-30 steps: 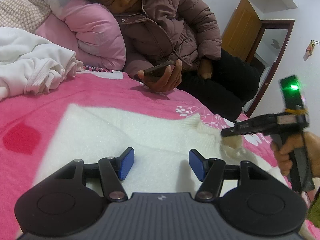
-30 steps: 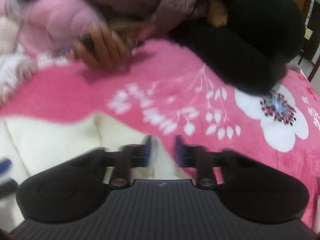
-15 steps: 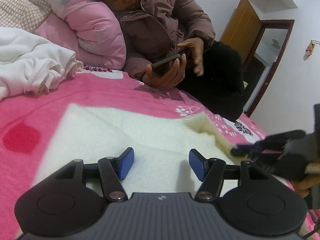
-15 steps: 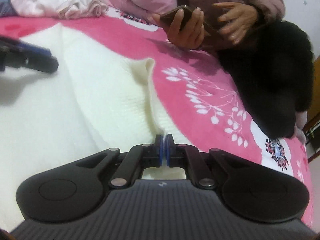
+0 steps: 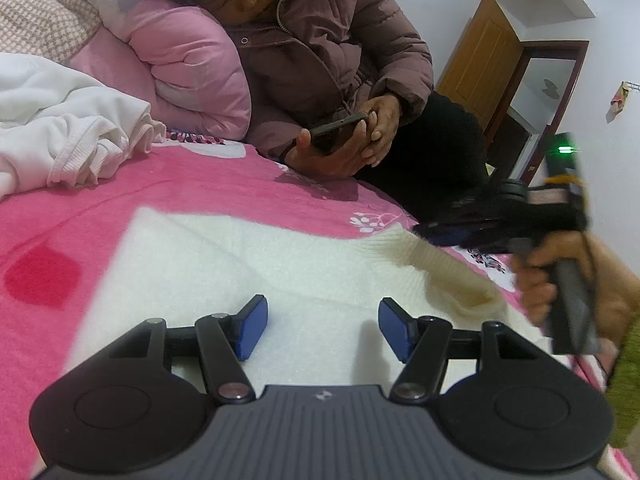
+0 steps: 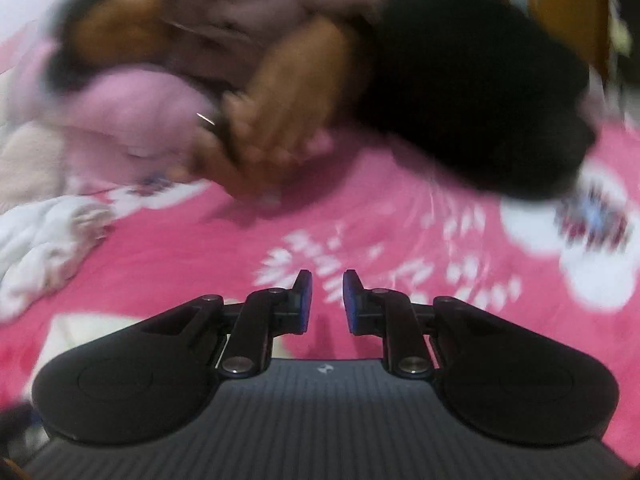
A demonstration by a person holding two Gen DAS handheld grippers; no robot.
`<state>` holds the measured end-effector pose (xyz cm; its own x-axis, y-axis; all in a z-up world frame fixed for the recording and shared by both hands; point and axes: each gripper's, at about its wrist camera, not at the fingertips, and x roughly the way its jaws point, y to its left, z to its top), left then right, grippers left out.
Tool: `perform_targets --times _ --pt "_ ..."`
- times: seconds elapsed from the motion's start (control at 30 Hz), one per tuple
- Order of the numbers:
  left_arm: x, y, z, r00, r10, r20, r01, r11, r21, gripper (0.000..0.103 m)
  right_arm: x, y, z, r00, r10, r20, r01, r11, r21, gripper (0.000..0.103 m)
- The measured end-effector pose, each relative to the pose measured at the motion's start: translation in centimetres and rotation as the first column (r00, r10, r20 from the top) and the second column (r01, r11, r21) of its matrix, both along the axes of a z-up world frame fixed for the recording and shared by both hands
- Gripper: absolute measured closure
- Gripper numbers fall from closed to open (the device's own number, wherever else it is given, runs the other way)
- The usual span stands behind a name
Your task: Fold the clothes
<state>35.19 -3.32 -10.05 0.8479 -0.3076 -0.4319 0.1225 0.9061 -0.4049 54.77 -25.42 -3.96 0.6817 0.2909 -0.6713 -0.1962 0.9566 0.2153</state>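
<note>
A cream-white knit sweater [image 5: 240, 256] lies flat on the pink blanket [image 5: 100, 184]. Its ribbed sleeve [image 5: 420, 256] is draped across the sweater's right edge. My left gripper [image 5: 322, 328] hovers low over the sweater's body, open, with only knit showing between its blue pads. My right gripper [image 5: 432, 234], in a hand at the right, points at the cuff end of the sleeve. In the blurred right wrist view the right gripper [image 6: 327, 300] has its jaws opening, a narrow gap with nothing between them. A corner of the sweater [image 6: 80, 328] shows at lower left.
A person in a mauve padded jacket [image 5: 328, 52] sits on the bed's far side holding a phone [image 5: 336, 126]. A pile of white clothes [image 5: 52, 128] lies at the back left against pink bedding [image 5: 180, 68]. A wooden door [image 5: 480, 64] stands beyond.
The right gripper was shut on the sleeve half a second ago; its jaws have since parted, the sleeve is out of them, and it has swung up to the right. The left gripper stayed still.
</note>
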Motion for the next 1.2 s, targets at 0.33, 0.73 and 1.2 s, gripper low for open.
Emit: perform_targets --times 0.33,0.73,1.2 --pt "-0.1 0.0 -0.1 1.000 0.000 0.001 0.000 1.000 -0.003 0.040 -2.1 2.0 -1.0 0.979 0.195 -0.066 -0.181 0.967 0.181 0.089" --pt "0.0 0.0 -0.2 1.000 0.000 0.002 0.000 1.000 -0.005 0.040 -8.7 8.6 -2.6 0.884 0.458 0.090 -0.400 0.843 -0.360 0.086" --pt "0.0 0.1 -0.2 1.000 -0.001 0.002 0.001 1.000 -0.005 0.040 -8.9 0.8 3.3 0.953 0.198 0.229 -0.179 0.978 -0.104 0.087"
